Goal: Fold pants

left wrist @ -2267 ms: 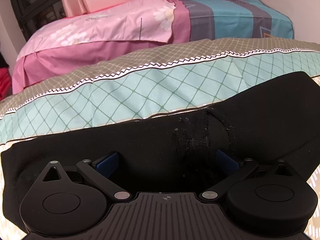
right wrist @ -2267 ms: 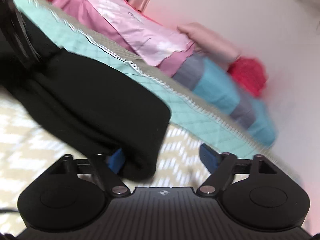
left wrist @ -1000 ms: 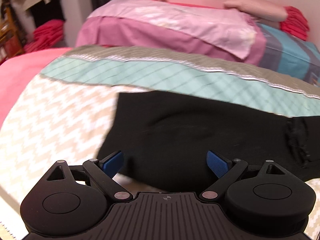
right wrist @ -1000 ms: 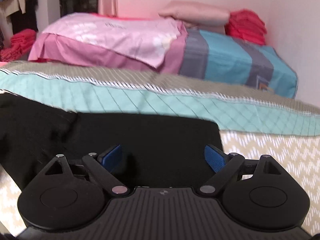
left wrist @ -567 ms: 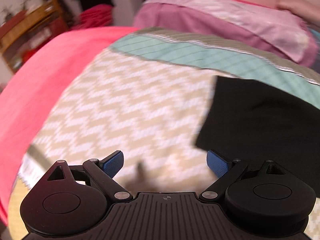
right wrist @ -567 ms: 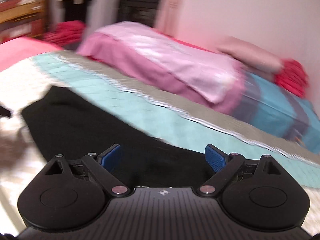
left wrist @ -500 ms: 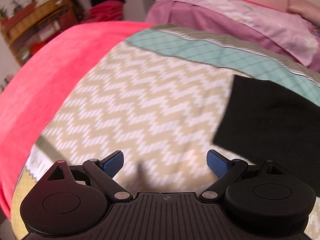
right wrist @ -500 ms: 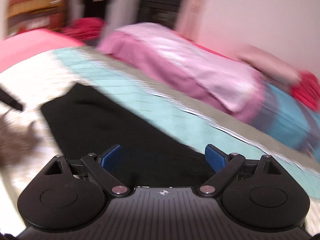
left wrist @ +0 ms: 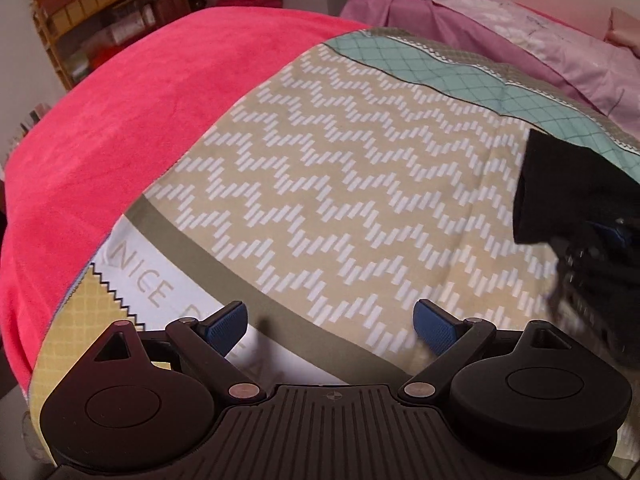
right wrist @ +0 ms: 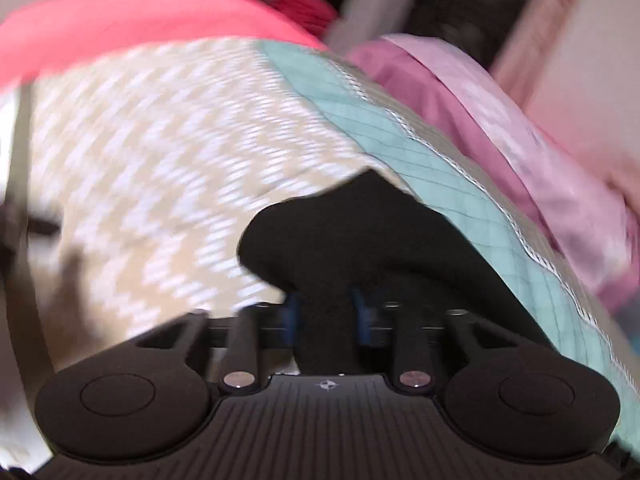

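Observation:
The black pants (right wrist: 360, 232) lie on the zigzag bedspread (right wrist: 160, 152), their left end humped up just ahead of my right gripper (right wrist: 326, 312). Its jaws are closing, and the blue pads (right wrist: 292, 312) pinch a fold of the black cloth between them. This view is blurred. In the left wrist view the pants (left wrist: 560, 192) show only at the right edge, with the blurred right gripper (left wrist: 592, 272) at their near corner. My left gripper (left wrist: 328, 312) stands open over bare bedspread to the left of the pants, with nothing between its fingers.
A red plush blanket (left wrist: 120, 120) covers the bed to the left. A teal diamond-pattern band (left wrist: 440, 68) and pink bedding (left wrist: 520, 40) lie beyond the pants. A wooden shelf (left wrist: 80, 20) stands at the far left.
Both views have swung left along the bed. The pants slid to the left wrist view's right edge. The right jaws narrowed from wide open onto the pants' end, which now bunches up.

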